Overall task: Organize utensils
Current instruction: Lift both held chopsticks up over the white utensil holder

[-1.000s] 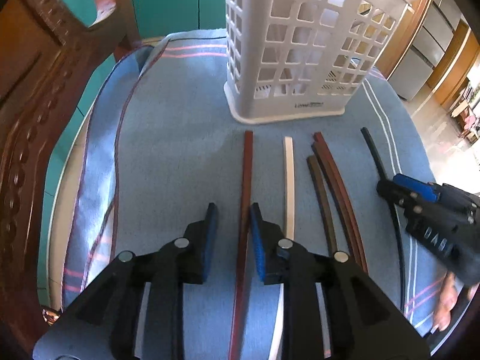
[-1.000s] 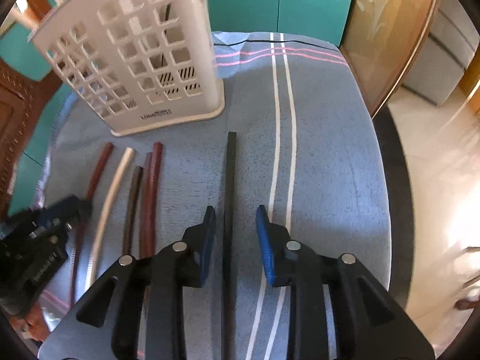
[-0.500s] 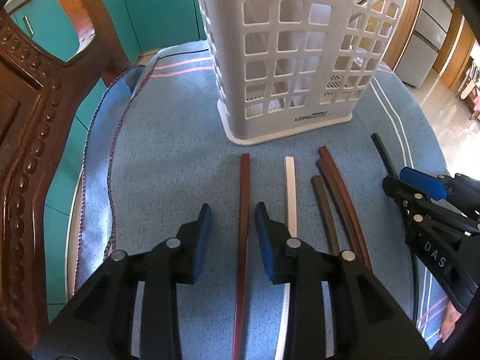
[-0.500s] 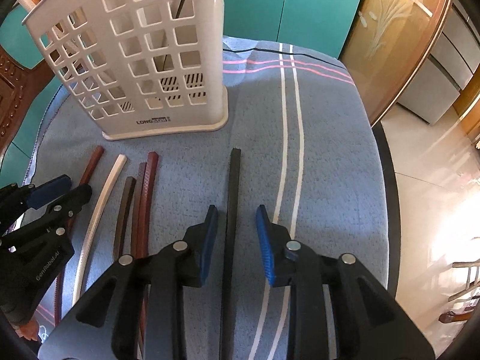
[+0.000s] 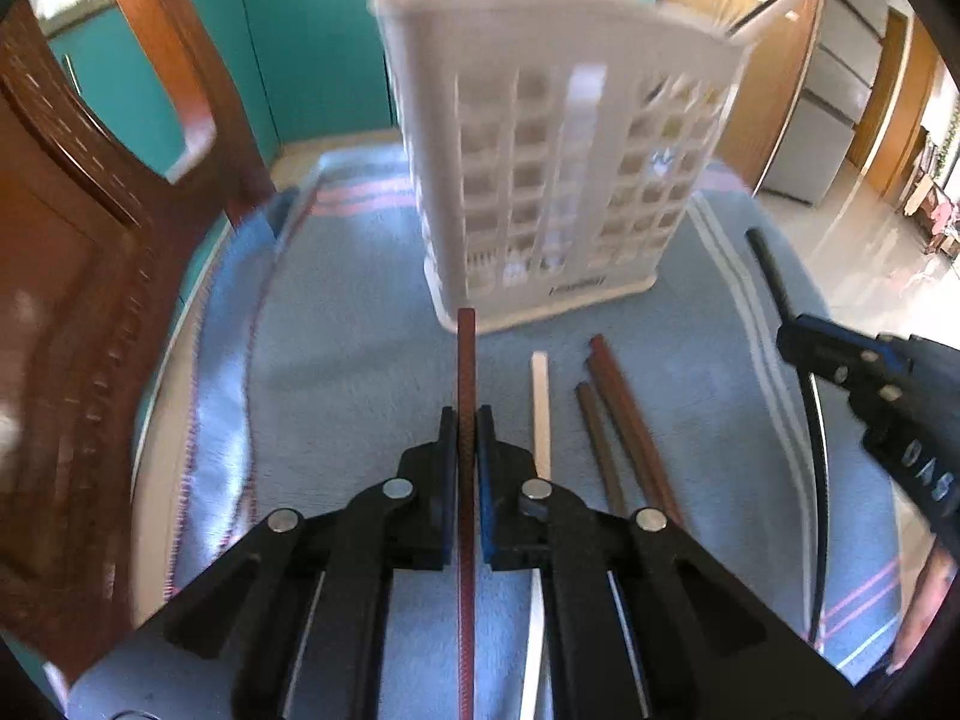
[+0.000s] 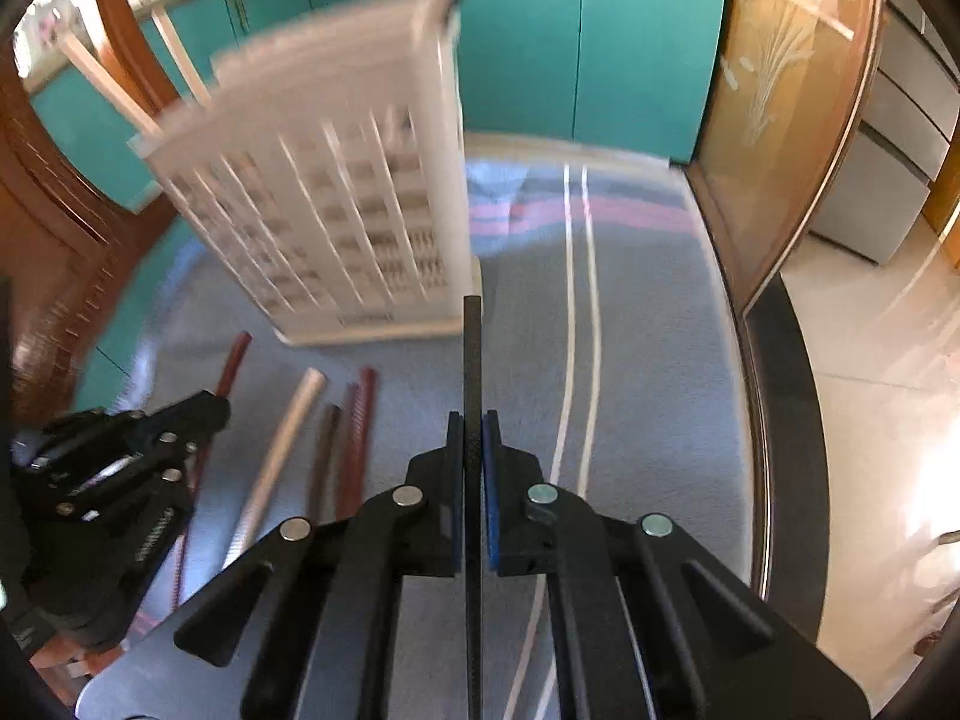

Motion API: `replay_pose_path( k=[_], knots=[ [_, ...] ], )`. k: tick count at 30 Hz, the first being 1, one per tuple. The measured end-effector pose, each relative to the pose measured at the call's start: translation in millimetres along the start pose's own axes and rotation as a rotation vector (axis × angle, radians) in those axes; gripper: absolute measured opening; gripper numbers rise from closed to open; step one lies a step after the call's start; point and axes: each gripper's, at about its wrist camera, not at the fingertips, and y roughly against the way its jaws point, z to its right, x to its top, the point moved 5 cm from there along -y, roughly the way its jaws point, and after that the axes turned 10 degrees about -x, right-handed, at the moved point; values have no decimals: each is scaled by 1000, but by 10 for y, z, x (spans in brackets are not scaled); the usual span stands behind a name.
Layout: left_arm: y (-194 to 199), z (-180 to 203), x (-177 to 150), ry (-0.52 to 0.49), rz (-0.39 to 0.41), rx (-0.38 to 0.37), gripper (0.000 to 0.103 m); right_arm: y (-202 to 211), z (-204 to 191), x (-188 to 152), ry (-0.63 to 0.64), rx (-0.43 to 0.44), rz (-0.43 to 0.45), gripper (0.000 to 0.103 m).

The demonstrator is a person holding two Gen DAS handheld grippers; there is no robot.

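The left gripper (image 5: 467,420) has just clamped onto the reddish-brown chopstick (image 5: 466,360). The right gripper (image 6: 473,426) has just clamped onto the black chopstick (image 6: 473,360), the white basket (image 6: 336,204) standing beyond both.

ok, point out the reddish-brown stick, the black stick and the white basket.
reddish-brown stick (image 5: 466,360), left wrist view, shaft ahead of the pads.
black stick (image 6: 473,354), right wrist view, shaft above the pads.
white basket (image 5: 564,192), left wrist view, front lattice wall.

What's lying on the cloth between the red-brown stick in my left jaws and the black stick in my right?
Three loose sticks: a white stick, a dark brown stick and a reddish stick, seen in both wrist views.
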Motion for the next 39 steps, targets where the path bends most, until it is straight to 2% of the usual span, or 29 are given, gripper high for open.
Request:
replay_pose_path(
  k=[3,7,14,16,18,20,23,26,28,32,39],
  knots=[
    [314,84,28,-21,76,-4,7,346,76,51,-16,38,64,6],
    [1033,202,232,-58,242,-43,7,833,201,154,-24,95,165,6],
    [2147,195,679,-14,510,-145,7,1550,555,523,-130,188,341,7],
    [2457,148,821,7,620,-159,7,1771,649,643,-180,206,424,7],
    [2640,93,963,28,714,-166,7,2020,709,785,-234,205,552,7],
    [2670,42,1084,55,763,-155,7,2147,745,905,-274,169,626,7],
    [2531,-45,1204,88,791,-146,7,2157,773,1084,-336,188,683,7],
    [2291,-219,1310,127,777,-143,7,1999,716,1201,-380,174,711,7],
    [2139,-288,1358,136,766,-123,7,1820,638,1249,-378,157,697,7],
    [1953,-375,1386,154,737,-120,7,1477,491,1290,-366,177,634,7],
    [1811,-418,1412,157,707,-109,7,1421,345,1229,-325,147,639,6]
  ],
)
